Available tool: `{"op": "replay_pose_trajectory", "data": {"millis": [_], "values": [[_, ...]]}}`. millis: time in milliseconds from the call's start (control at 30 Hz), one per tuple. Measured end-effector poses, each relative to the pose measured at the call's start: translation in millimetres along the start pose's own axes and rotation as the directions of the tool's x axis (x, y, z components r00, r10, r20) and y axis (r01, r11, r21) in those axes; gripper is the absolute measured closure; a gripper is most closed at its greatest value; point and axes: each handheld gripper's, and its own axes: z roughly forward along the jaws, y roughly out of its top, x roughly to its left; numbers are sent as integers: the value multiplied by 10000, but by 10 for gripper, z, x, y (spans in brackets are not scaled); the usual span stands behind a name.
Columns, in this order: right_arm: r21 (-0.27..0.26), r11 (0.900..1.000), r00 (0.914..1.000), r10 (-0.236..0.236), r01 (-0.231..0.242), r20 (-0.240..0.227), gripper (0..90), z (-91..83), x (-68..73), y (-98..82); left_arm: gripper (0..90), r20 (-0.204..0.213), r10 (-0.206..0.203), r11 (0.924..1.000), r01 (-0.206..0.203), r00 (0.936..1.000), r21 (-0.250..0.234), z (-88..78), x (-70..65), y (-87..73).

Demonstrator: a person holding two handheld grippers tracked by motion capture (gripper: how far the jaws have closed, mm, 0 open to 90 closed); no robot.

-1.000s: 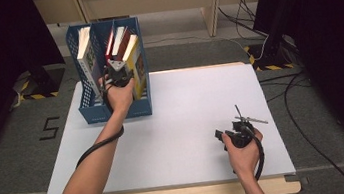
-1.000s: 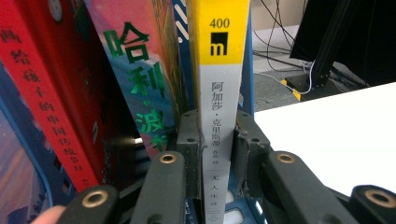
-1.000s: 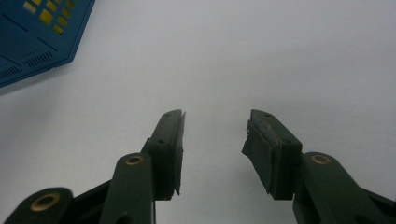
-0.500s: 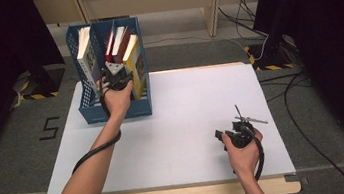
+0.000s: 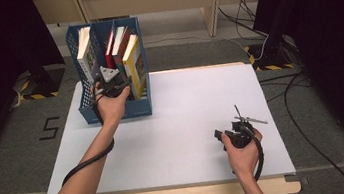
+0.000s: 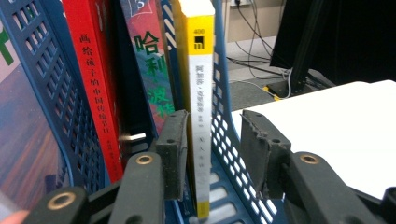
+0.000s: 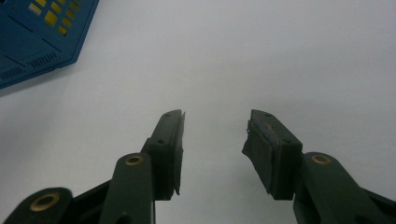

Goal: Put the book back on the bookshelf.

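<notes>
A blue file holder [image 5: 89, 104] stands at the table's far left with several upright books in it, among them a white book [image 5: 84, 53], a red book [image 5: 111, 42] and a yellow book [image 5: 133, 56]. My left gripper [image 5: 111, 82] is at the holder's front, and its jaws have just been opening. In the left gripper view the yellow book's spine [image 6: 201, 93] stands between the jaws of the left gripper [image 6: 215, 126]. The left pad is close beside it, and the right pad is well clear, outside the holder's wall [image 6: 222, 130]. My right gripper [image 5: 228, 135] rests open over the bare table with nothing between the jaws [image 7: 215, 126].
The white table top [image 5: 185, 100] stretches between the two hands. A corner of the blue holder [image 7: 42, 32] lies far left in the right gripper view. Cables and dark stands sit on the floor beyond the table's far right [image 5: 264, 49].
The left gripper's jaws have widened off the yellow book, and the left hand has drawn back a little from the holder. The right hand has not moved.
</notes>
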Motion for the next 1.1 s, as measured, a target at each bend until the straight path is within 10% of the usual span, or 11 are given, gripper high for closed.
{"op": "replay_pose_trajectory", "data": {"millis": [1100], "values": [[55,10000,10000,-59,58,74,551,25,15,-27,499,609,-128,9993,105,9981,366,-645,232,-517]]}}
